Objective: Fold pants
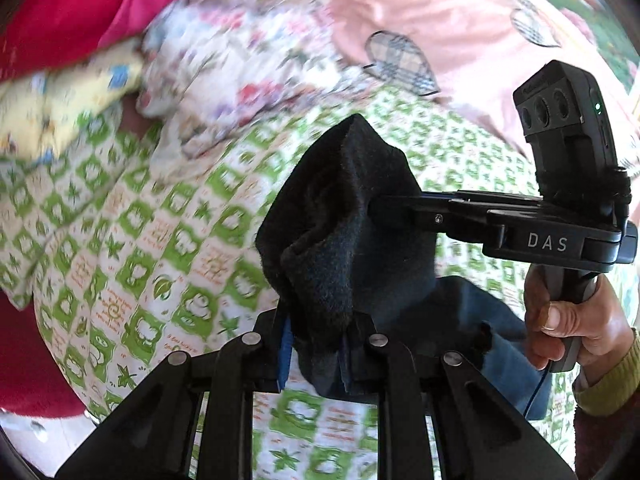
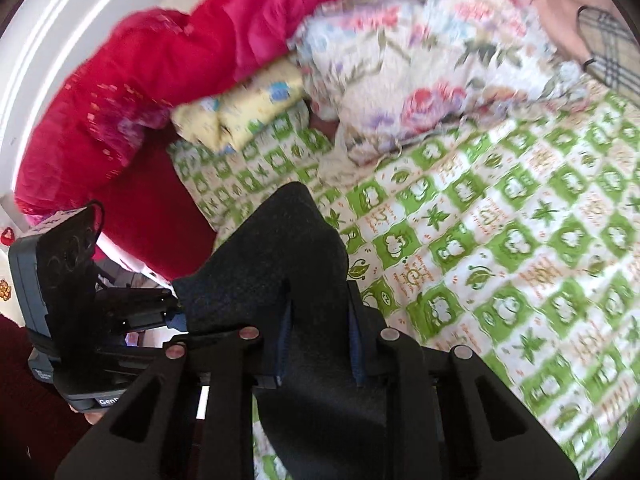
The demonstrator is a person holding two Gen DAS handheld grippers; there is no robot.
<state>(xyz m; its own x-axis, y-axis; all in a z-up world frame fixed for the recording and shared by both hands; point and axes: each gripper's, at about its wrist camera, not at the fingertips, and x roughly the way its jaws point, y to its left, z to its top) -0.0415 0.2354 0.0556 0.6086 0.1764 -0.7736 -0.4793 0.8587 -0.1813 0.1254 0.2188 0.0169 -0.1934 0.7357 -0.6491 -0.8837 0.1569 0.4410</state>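
Left wrist view: one pair of dark pants (image 1: 340, 216), bunched and lifted off the bed, pinched at two spots. Left tool (image 1: 316, 350) is closed on a fold of the fabric, blue pads pressed against cloth on both sides, no gap visible. Right tool (image 1: 374, 204) comes in from the right side of the frame, fingers buried in the same bunch just above; its handle is gripped by one hand (image 1: 576, 320) in a yellow-green cuff. Right wrist view: right tool (image 2: 320, 344) clamped on the pants (image 2: 280, 256), cloth filling the space between the fingers and hanging down below them. Left tool (image 2: 176, 312) sits at the left, tip touching the fabric edge; its closure is not readable from this angle. Count on the bed: one green-and-white patterned sheet (image 2: 500, 240), one floral quilt (image 2: 420, 80), one yellow printed pillow (image 2: 236, 116), one red blanket (image 2: 160, 60), one pink cover with plaid hearts (image 1: 440, 12). Bedding is piled along the far edge and far left; the sheet to the right of and beyond the pants is flat and unobstructed. Red blanket drops over the bed's left edge next to a white wall trim (image 2: 52, 32). Both frames are motion-blurred at the far side.
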